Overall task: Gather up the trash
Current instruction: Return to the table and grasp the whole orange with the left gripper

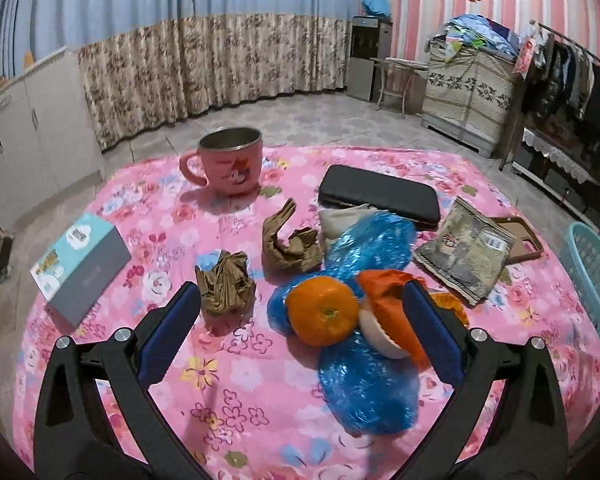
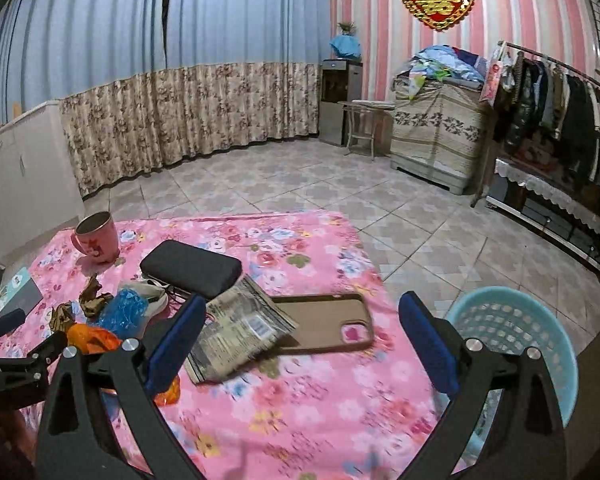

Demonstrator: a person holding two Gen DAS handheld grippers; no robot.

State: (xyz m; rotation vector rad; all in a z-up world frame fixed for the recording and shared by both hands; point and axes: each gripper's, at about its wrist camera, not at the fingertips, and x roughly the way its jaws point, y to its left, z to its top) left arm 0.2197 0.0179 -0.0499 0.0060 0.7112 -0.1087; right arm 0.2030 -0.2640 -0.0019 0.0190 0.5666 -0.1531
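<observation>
My left gripper (image 1: 300, 328) is open above the pink floral tablecloth (image 1: 236, 384). Between its fingers lie an orange (image 1: 322, 310), orange peel with a white piece (image 1: 388, 320) and crumpled blue plastic (image 1: 364, 384). Two crumpled brown paper wads (image 1: 225, 283) (image 1: 290, 242) lie just beyond. My right gripper (image 2: 302, 344) is open and empty over the table's right part, near a clear printed wrapper (image 2: 236, 332). The light blue basket (image 2: 516, 336) stands on the floor at the table's right edge; it also shows in the left wrist view (image 1: 594, 276).
A pink mug (image 1: 228, 160), a black case (image 1: 380, 194), a brown phone case (image 2: 324, 322) and a grey-teal box (image 1: 80, 262) lie on the table. Cabinets stand left, a clothes rack right, tiled floor beyond.
</observation>
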